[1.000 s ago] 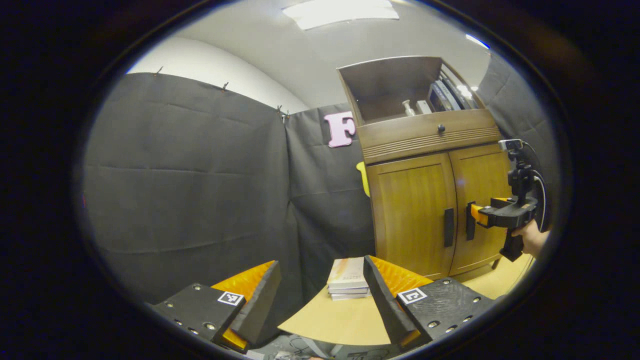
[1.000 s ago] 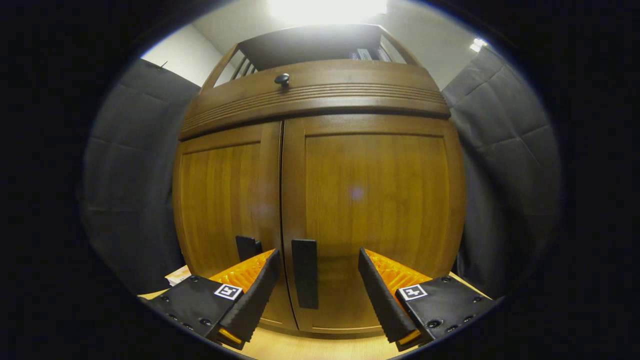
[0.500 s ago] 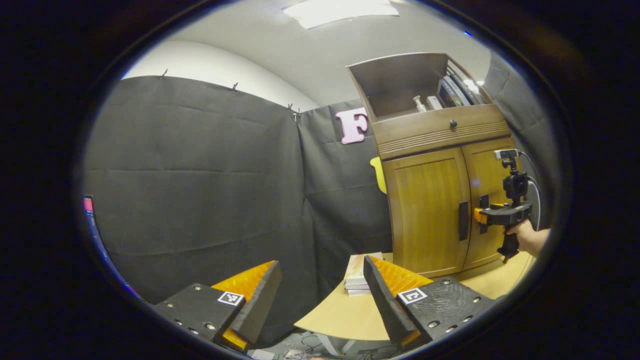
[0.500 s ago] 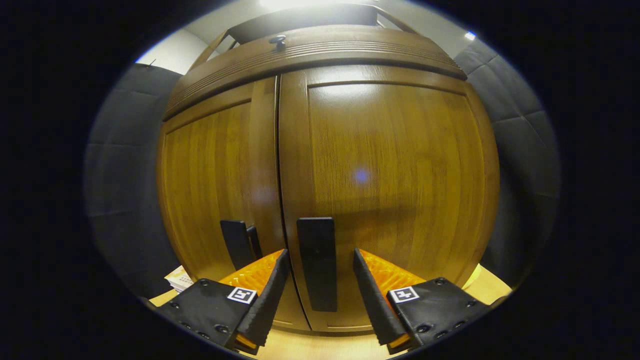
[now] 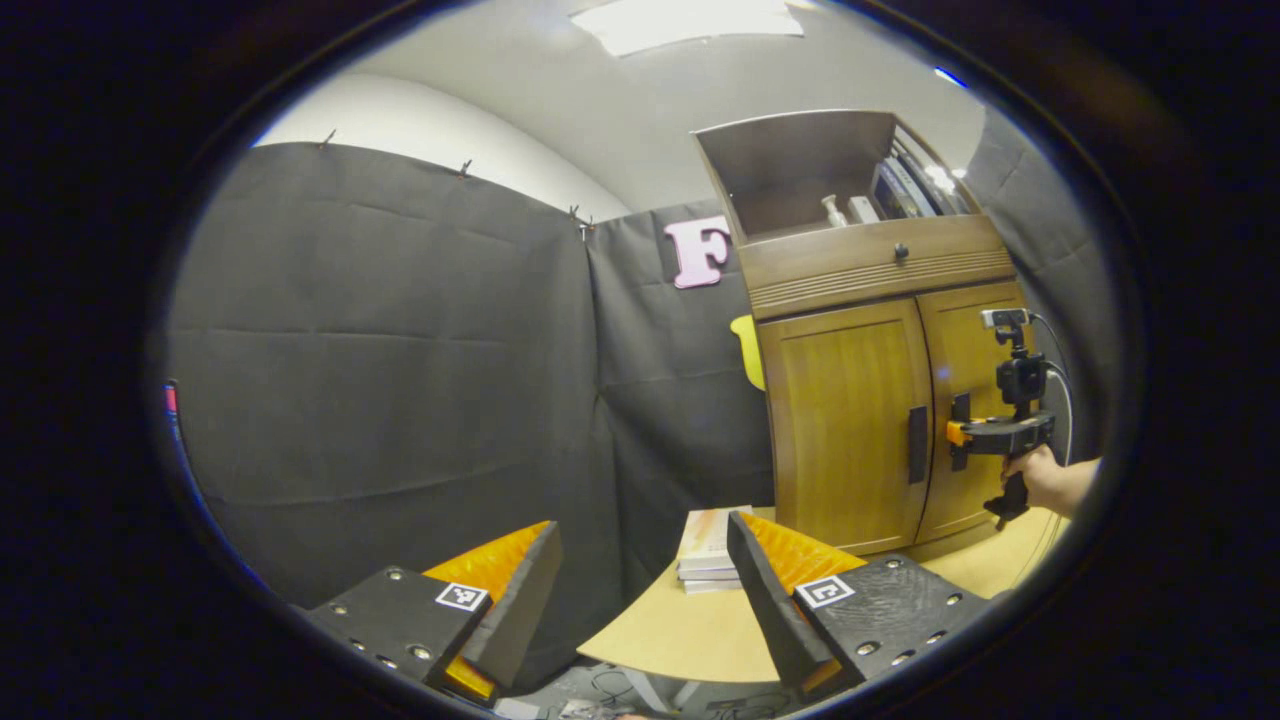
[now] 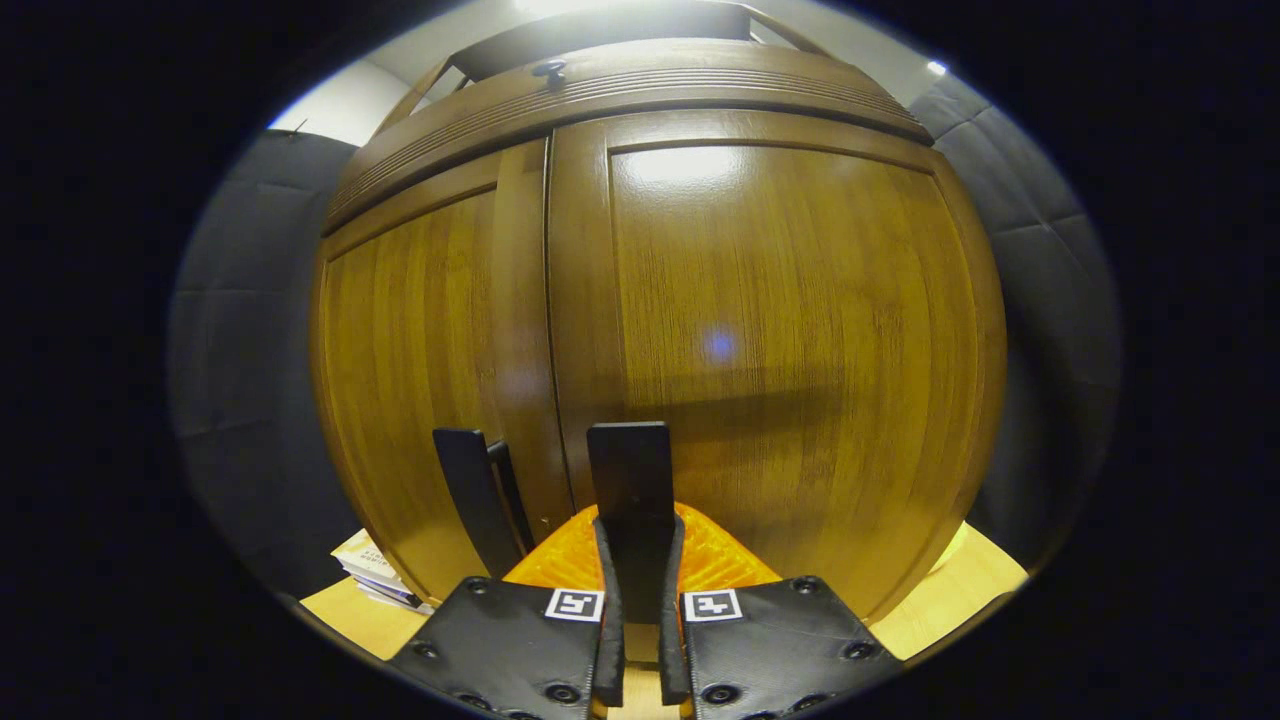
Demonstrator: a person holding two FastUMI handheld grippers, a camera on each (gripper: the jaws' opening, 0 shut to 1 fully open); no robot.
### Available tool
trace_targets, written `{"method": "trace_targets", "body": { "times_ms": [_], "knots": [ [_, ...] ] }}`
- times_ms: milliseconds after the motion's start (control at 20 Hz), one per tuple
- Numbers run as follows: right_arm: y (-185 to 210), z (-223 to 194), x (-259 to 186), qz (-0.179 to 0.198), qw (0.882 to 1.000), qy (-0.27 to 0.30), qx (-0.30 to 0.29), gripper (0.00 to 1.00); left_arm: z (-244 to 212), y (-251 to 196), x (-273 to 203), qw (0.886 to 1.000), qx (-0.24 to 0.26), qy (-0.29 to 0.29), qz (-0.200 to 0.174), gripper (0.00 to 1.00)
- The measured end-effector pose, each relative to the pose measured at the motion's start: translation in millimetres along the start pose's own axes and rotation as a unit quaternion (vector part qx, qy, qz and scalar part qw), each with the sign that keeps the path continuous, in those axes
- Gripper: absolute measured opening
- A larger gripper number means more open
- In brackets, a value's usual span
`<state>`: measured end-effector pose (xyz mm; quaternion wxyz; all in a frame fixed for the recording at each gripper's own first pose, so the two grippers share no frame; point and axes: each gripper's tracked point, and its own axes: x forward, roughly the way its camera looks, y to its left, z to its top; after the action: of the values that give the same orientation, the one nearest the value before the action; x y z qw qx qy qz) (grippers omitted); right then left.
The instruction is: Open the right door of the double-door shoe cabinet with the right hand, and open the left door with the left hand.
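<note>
Right hand-held gripper (image 6: 640,560) has closed on right door handle (image 6: 630,480).

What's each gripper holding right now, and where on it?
Right gripper: jaws closed on the right door's handle, on its lower part. Left gripper: open, holding nothing.
</note>
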<state>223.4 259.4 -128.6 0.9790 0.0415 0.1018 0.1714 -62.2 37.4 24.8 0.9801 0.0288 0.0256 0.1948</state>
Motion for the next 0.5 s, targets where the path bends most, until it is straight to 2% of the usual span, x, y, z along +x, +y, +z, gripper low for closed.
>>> {"method": "trace_targets", "body": {
  "times_ms": [500],
  "knots": [
    [-1, -6, -52, 0.034, 0.999, 0.006, -0.002, 0.15, -2, -12, 10, 0.998, -0.012, -0.008, -0.06, 0.97]
  ]
}}
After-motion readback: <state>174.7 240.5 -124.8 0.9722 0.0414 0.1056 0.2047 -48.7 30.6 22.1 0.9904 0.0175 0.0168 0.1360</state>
